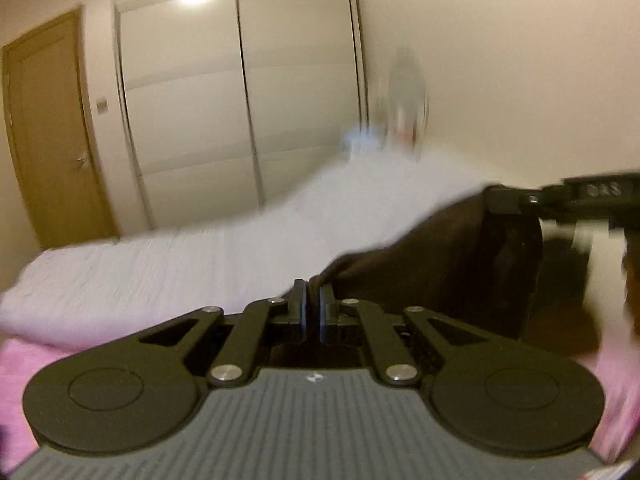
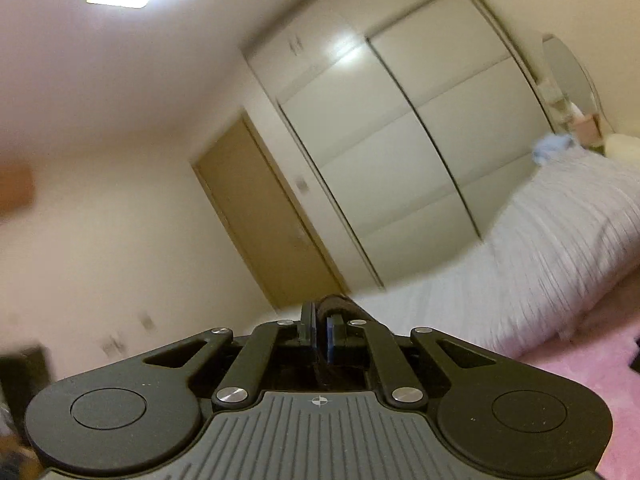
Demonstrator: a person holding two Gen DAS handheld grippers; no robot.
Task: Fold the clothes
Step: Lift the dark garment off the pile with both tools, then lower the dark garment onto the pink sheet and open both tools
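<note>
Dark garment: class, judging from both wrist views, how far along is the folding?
Done: no fold shows yet. In hand: the left gripper is shut on one edge of the dark garment, and the right gripper pinches dark fabric too; the cloth hangs lifted between them above the white bedspread. Left: laying it down and making every fold.
</note>
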